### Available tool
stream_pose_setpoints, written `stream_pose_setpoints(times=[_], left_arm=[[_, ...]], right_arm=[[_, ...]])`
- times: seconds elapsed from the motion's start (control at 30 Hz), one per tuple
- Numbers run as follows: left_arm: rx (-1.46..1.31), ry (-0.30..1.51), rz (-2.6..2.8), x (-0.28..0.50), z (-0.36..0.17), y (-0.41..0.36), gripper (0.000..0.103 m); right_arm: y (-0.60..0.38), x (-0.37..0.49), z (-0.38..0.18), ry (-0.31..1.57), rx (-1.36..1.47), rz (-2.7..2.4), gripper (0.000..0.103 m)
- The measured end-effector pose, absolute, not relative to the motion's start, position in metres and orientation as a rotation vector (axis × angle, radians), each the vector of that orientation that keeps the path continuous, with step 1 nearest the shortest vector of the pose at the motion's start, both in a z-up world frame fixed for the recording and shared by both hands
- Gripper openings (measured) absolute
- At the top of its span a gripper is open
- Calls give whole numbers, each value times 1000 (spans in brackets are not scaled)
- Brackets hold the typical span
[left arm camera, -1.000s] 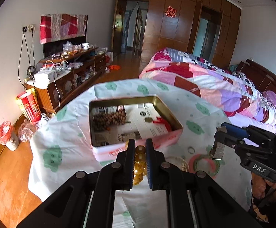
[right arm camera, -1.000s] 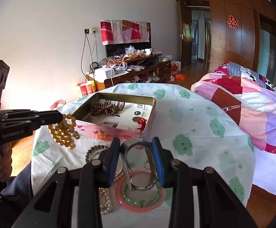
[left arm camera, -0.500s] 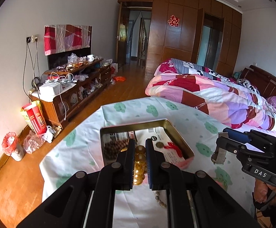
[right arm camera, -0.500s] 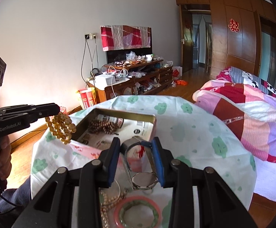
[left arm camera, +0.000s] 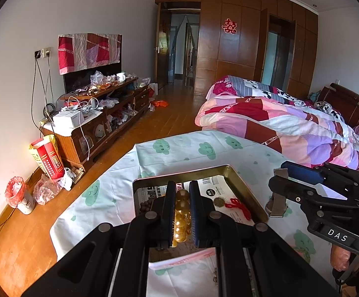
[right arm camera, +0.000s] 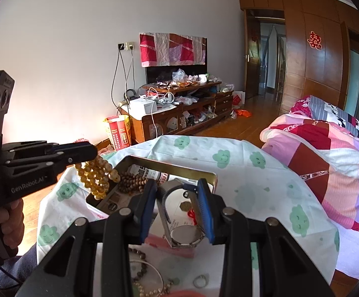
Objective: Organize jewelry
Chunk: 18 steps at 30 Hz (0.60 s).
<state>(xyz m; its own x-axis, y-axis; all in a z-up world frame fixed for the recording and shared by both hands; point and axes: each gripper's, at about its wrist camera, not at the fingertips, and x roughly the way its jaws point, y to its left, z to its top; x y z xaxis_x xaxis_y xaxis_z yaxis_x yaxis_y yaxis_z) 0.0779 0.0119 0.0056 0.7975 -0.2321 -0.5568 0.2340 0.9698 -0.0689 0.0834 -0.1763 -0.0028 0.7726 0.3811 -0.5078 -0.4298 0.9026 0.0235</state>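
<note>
Both grippers had come up and forward since the earlier pictures, so that each one was now over the shallow rectangular gold-coloured metal tin (left arm camera: 243, 190) instead of above the loose pieces in front of it. The left gripper (left arm camera: 181, 193) had its fingers closed on a bracelet of round amber-yellow beads (right arm camera: 96, 176), which hung down over the near left corner of the tin. The right gripper (right arm camera: 177, 193) had its fingers closed on the band of a silver metal wristwatch (right arm camera: 186, 235), and the watch face hung low, above the near edge of the tin. Inside the tin already lay a string of small dark brown wooden beads (right arm camera: 130, 182), a small pale coin-like pendant (left arm camera: 219, 201) and a red knotted cord (left arm camera: 238, 208), on printed paper. So I judged the task to be about half done: these three pieces were stored, two more were ready to be dropped in, and they were not yet released. Left outside, on the worktop (right arm camera: 266, 185) in front of the tin, were a thin silver bangle (right arm camera: 154, 271), a small silver ring (right arm camera: 200, 280), a dark beaded strand (right arm camera: 140, 269) and some pearl-like beads, partly hidden by the gripper. The worktop was covered with a white cloth printed with green clouds. Around it was a bedroom with a wooden floor, a bed under a pink and red patchwork quilt (right arm camera: 327, 153), a cluttered wooden TV cabinet (right arm camera: 179, 113) at the white wall and dark wood wardrobes.
</note>
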Motion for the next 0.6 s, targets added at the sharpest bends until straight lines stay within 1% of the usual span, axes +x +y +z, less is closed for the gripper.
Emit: stream_pose_setpoints(times=[0.6], left_arm=[[10,655,-210,108,-17,12,10]], right_arm=[[-152,119,-15,578,-114,449,37]])
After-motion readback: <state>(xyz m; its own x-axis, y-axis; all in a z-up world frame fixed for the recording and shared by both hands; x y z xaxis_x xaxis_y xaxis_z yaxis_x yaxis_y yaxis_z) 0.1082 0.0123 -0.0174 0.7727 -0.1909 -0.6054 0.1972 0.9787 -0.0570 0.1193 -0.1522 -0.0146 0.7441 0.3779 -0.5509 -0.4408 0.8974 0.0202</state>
